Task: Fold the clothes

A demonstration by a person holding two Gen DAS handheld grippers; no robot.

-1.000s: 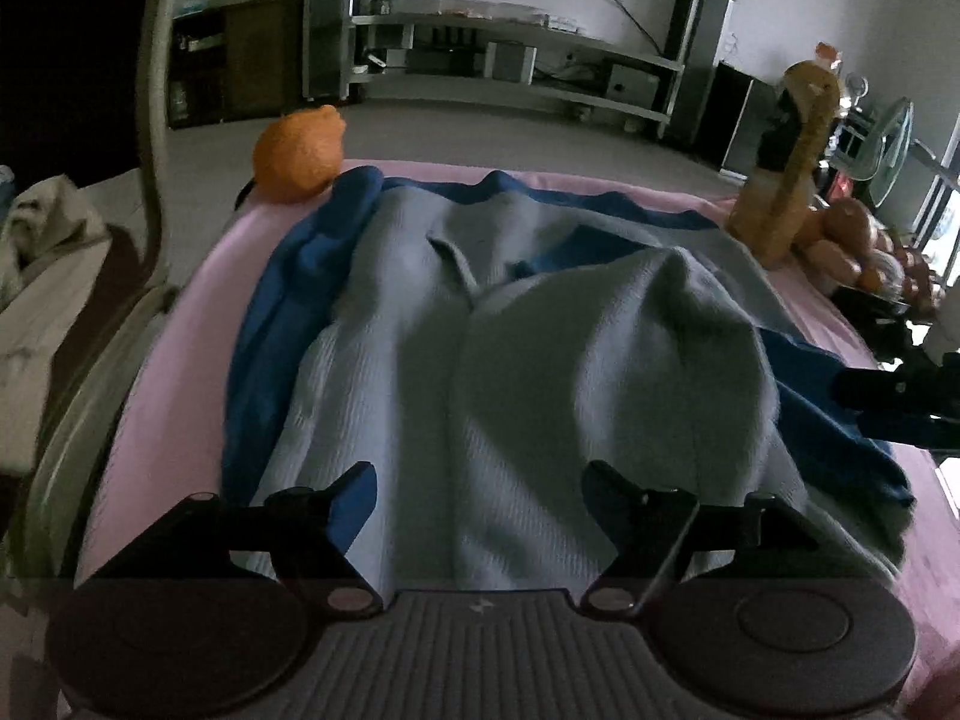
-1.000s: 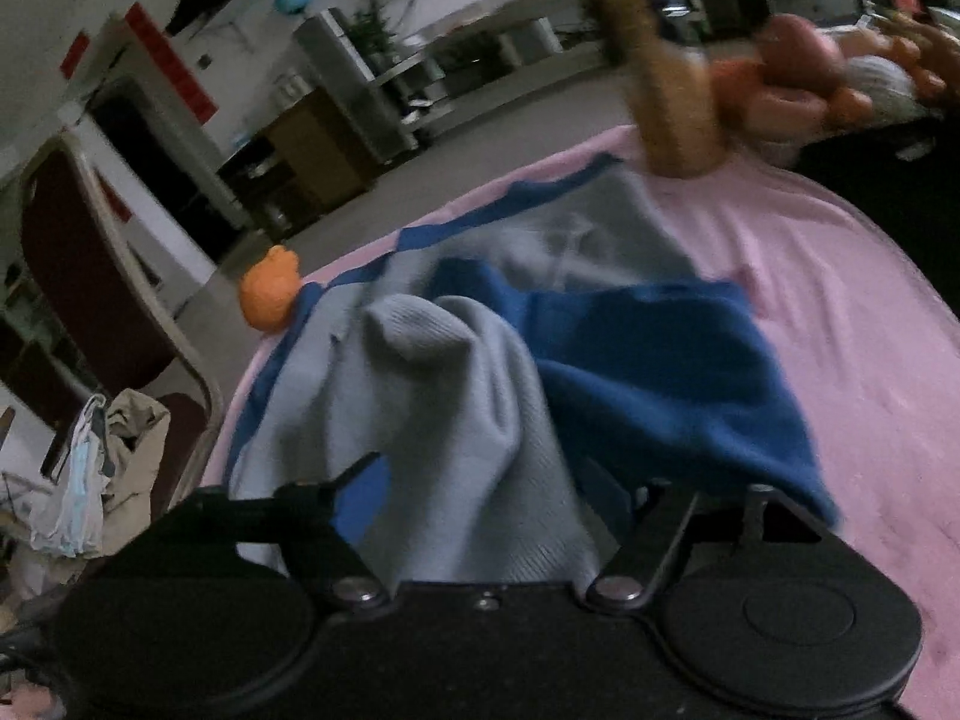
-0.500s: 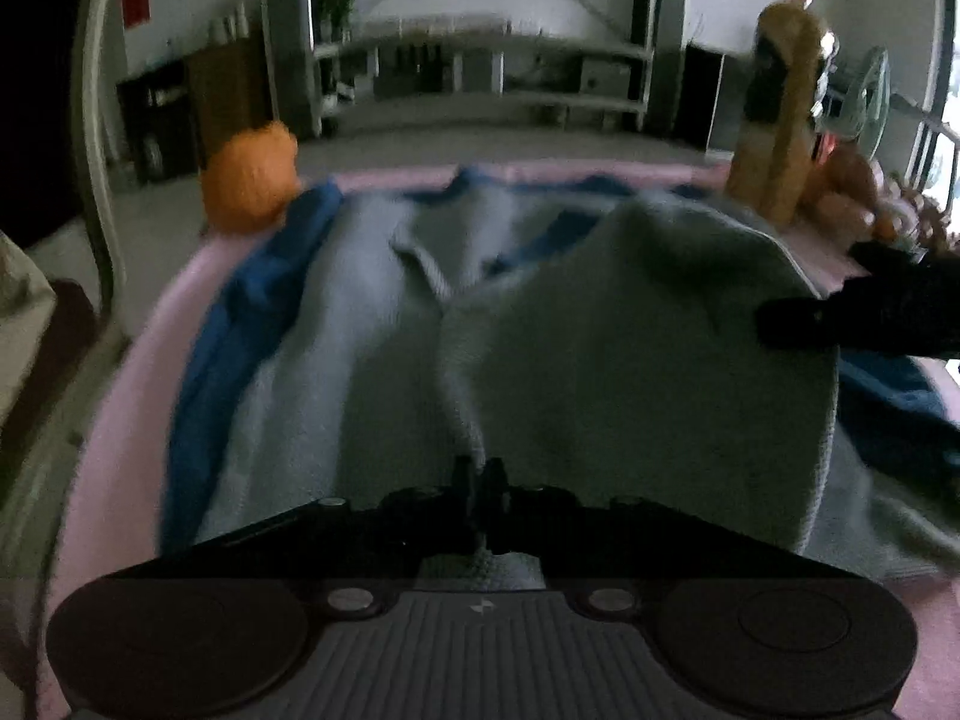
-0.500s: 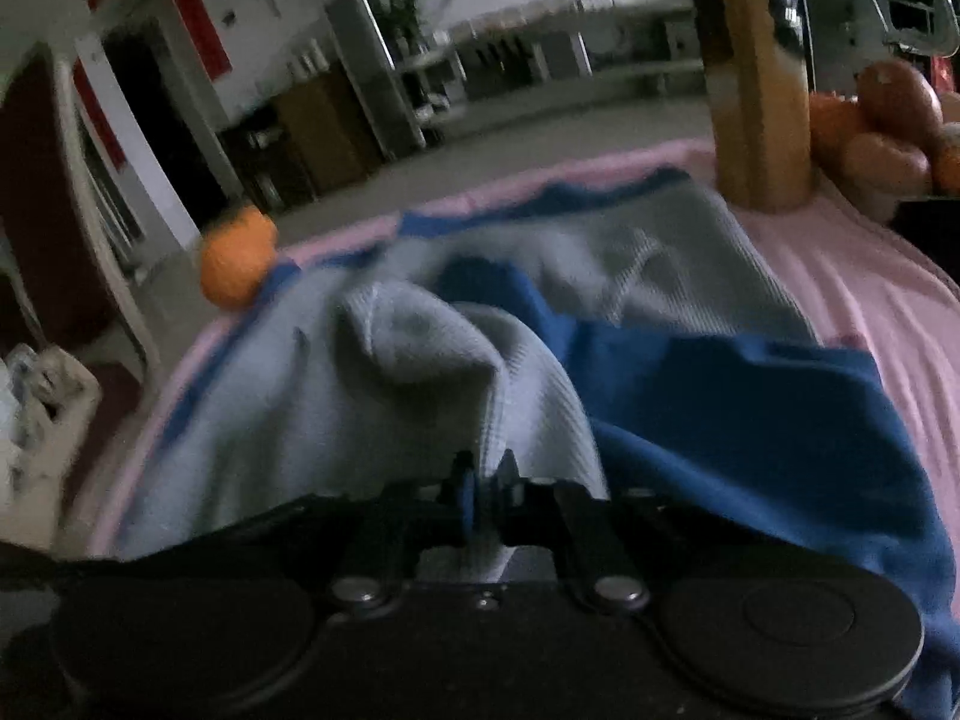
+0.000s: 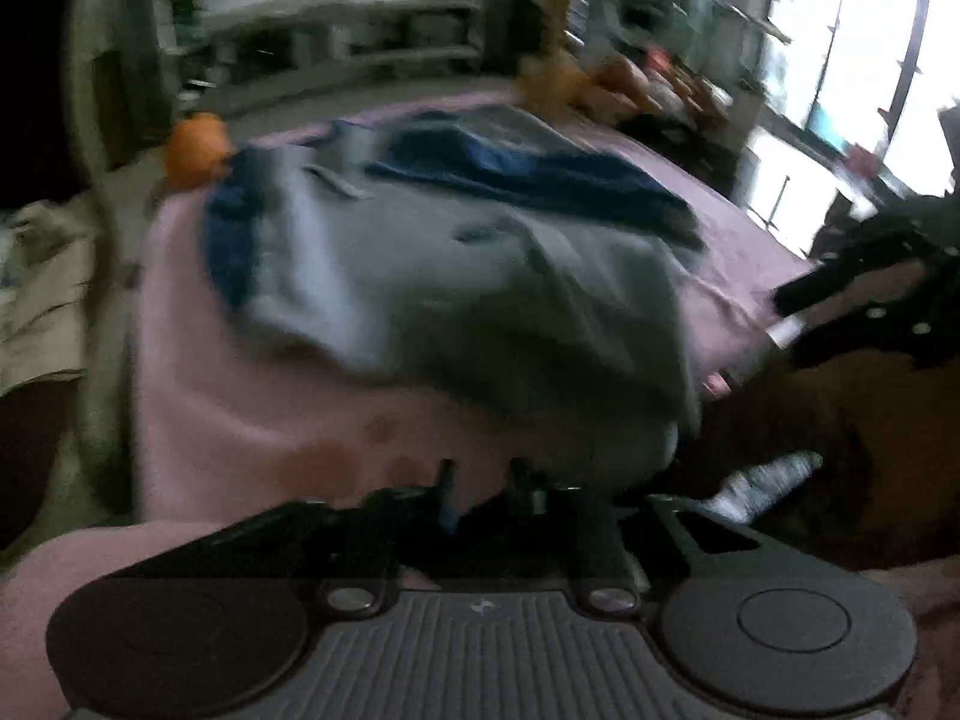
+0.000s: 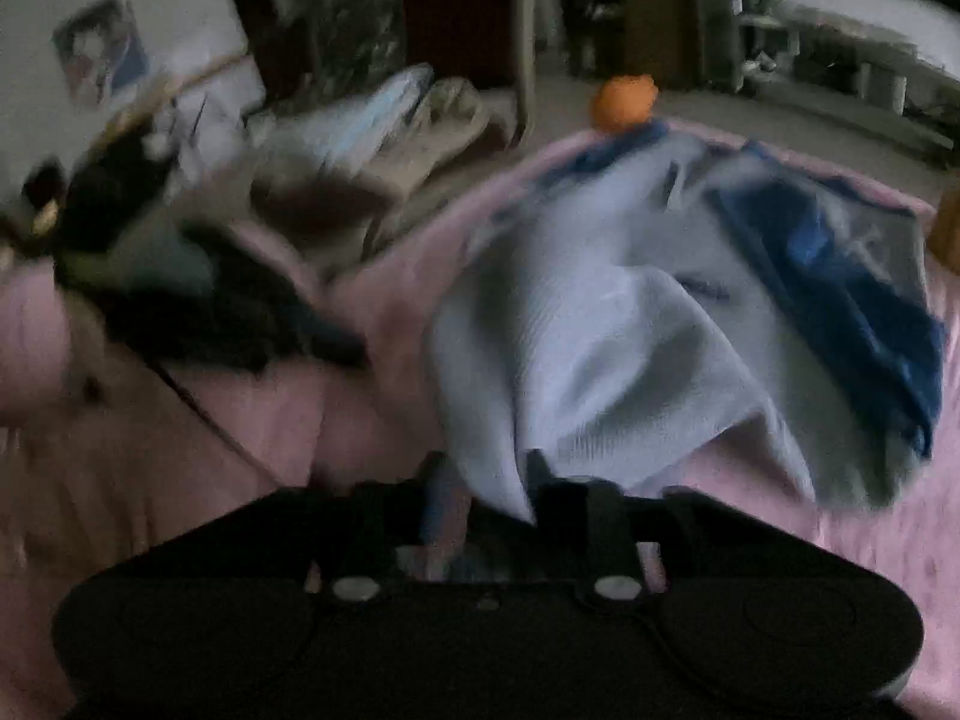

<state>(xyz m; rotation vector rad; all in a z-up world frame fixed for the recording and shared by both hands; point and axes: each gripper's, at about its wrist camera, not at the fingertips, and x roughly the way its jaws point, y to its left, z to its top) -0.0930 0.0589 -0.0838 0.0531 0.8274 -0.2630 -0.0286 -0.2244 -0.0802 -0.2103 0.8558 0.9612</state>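
A grey knit garment (image 5: 480, 276) with blue parts (image 5: 540, 180) lies bunched on the pink bedcover (image 5: 240, 408). Its near edge is raised off the cover. My left gripper (image 5: 483, 480) has its fingers close together, and the grey fabric runs down to them. In the right wrist view the garment (image 6: 600, 348) narrows to a point between the nearly closed fingers of my right gripper (image 6: 483, 480), which is shut on it. The right gripper (image 5: 798, 294) also shows at the right of the left wrist view. Both views are blurred.
An orange plush toy (image 5: 195, 147) sits at the far edge of the cover. A yellow bottle-like thing (image 5: 546, 72) and fruit (image 5: 630, 78) stand at the far right. Light clothes are piled on a chair (image 6: 390, 138) to the left. A dark bundle (image 6: 210, 312) lies on the cover's left side.
Both grippers shut on the garment's near edge, then pulled back and up with it. The grey fabric is now lifted and drawn toward me, and both views have swung sideways.
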